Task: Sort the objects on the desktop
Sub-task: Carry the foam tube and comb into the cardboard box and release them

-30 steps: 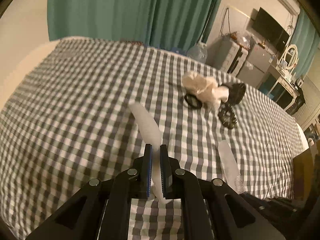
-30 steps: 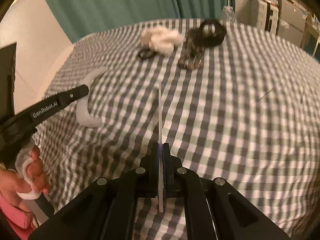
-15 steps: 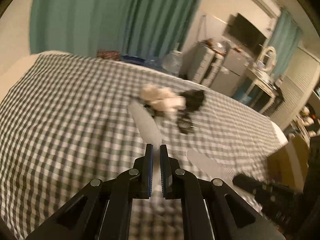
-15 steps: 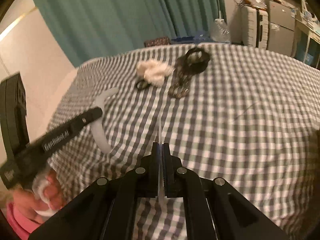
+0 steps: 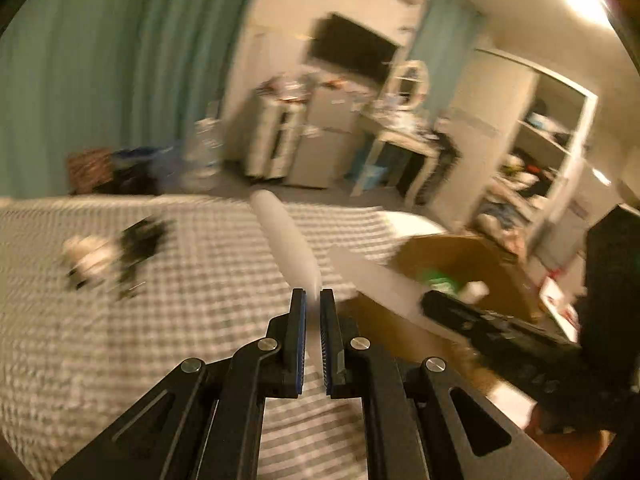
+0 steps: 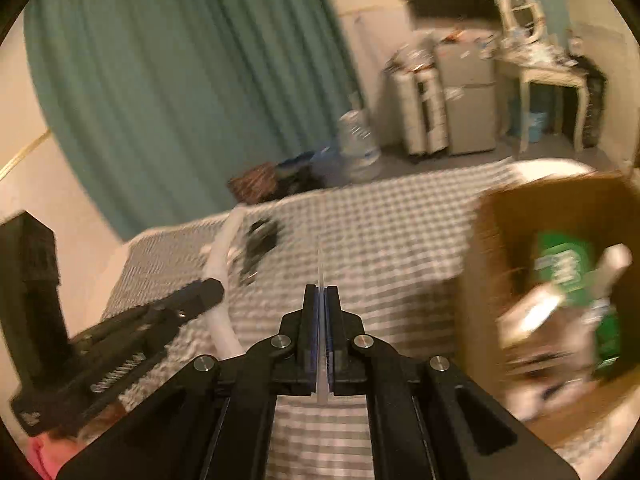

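Note:
My left gripper (image 5: 313, 292) is shut on a curved white plastic strip (image 5: 284, 236) that sticks out ahead over the checked bed cover (image 5: 180, 320). My right gripper (image 6: 321, 288) is shut on a thin flat translucent strip (image 6: 320, 264), seen edge-on. In the left wrist view that strip (image 5: 372, 280) shows as a flat white blade held by the right gripper (image 5: 430, 300) over the rim of a cardboard box (image 5: 460, 256). The right wrist view has the left gripper (image 6: 208, 288) with its curved strip (image 6: 224, 248) at the left. Both views are blurred.
The open cardboard box (image 6: 492, 240) stands at the bed's right side with a green packet (image 6: 564, 268) and other things inside. A blurred pile of black and white items (image 5: 116, 252) lies on the cover. Curtains, cabinets and a dressing table stand behind.
Both grippers have risen and swung right, each still holding its strip. The pile has slid left in view and the cardboard box has come into sight.

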Available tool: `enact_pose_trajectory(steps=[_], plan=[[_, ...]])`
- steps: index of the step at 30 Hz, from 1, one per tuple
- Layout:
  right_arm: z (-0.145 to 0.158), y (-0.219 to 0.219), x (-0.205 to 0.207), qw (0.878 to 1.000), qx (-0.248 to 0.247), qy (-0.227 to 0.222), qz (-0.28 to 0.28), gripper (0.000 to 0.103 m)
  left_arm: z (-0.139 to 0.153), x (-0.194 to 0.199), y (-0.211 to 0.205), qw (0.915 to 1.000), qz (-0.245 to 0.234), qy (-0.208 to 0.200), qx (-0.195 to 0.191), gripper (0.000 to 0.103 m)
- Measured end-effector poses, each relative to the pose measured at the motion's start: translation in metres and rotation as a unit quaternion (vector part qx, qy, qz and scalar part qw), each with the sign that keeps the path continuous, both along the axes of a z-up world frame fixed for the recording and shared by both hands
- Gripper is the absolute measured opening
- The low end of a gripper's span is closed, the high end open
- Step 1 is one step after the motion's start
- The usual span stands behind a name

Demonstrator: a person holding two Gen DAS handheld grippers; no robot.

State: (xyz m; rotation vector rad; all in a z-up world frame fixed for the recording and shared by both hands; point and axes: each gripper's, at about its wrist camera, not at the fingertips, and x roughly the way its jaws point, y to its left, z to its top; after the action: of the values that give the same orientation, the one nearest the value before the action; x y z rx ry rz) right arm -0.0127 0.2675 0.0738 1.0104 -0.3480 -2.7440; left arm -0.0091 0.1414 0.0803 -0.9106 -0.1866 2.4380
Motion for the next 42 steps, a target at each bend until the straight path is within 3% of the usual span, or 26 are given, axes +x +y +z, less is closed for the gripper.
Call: enact_pose_trajectory(steps=[5, 11, 13, 15, 16, 17, 18, 24, 28, 34, 40, 42], plan=[[0.029, 0.083, 0.013, 0.997, 0.031, 0.014, -0.076, 0.003, 0.025, 0.006, 0.105, 0.9963, -0.084, 0.010, -0.012, 0.006], [0.024, 0.156, 0.009, 0.989, 0.059, -0.006, -0.136, 0.003, -0.001, -0.007, 0.186, 0.9911, -0.124, -0.031, -0.036, 0.006], [0.019, 0.173, 0.007, 0.987, 0.055, -0.015, -0.150, 0.003, -0.012, -0.014, 0.198, 0.9909, -0.118, -0.040, -0.050, 0.017], [0.010, 0.186, 0.004, 0.987, 0.038, -0.032, -0.155, 0.013, -0.022, -0.015, 0.201, 0.9894, -0.116, -0.051, -0.070, 0.039], [0.007, 0.189, 0.003, 0.986, 0.035, -0.034, -0.158, 0.032, -0.026, -0.015, 0.200, 0.9889, -0.112, -0.053, -0.081, 0.048], [0.006, 0.191, 0.004, 0.986, 0.035, -0.034, -0.160, 0.049, -0.028, -0.015, 0.197, 0.9889, -0.106, -0.053, -0.090, 0.065], [0.007, 0.191, 0.005, 0.985, 0.037, -0.032, -0.164, 0.052, -0.030, -0.017, 0.192, 0.9895, -0.093, -0.052, -0.098, 0.076], [0.010, 0.178, 0.018, 0.987, 0.024, -0.016, -0.161, 0.053, -0.024, -0.012, 0.137, 0.9926, -0.017, -0.041, -0.113, 0.092], [0.017, 0.142, 0.026, 0.991, 0.034, -0.003, -0.131, 0.053, -0.016, -0.007, 0.089, 0.9892, 0.045, -0.023, -0.137, 0.094], [0.027, 0.071, 0.031, 0.995, 0.048, 0.016, -0.082, 0.066, -0.002, 0.009, 0.013, 0.9763, 0.123, 0.007, -0.178, 0.097], [0.035, 0.006, 0.035, 0.995, 0.075, 0.045, -0.042, 0.086, 0.012, 0.023, -0.053, 0.9688, 0.178, 0.033, -0.169, 0.103], [0.036, -0.010, 0.036, 0.995, 0.074, 0.052, -0.029, 0.086, 0.012, 0.024, -0.072, 0.9665, 0.193, 0.034, -0.165, 0.103]])
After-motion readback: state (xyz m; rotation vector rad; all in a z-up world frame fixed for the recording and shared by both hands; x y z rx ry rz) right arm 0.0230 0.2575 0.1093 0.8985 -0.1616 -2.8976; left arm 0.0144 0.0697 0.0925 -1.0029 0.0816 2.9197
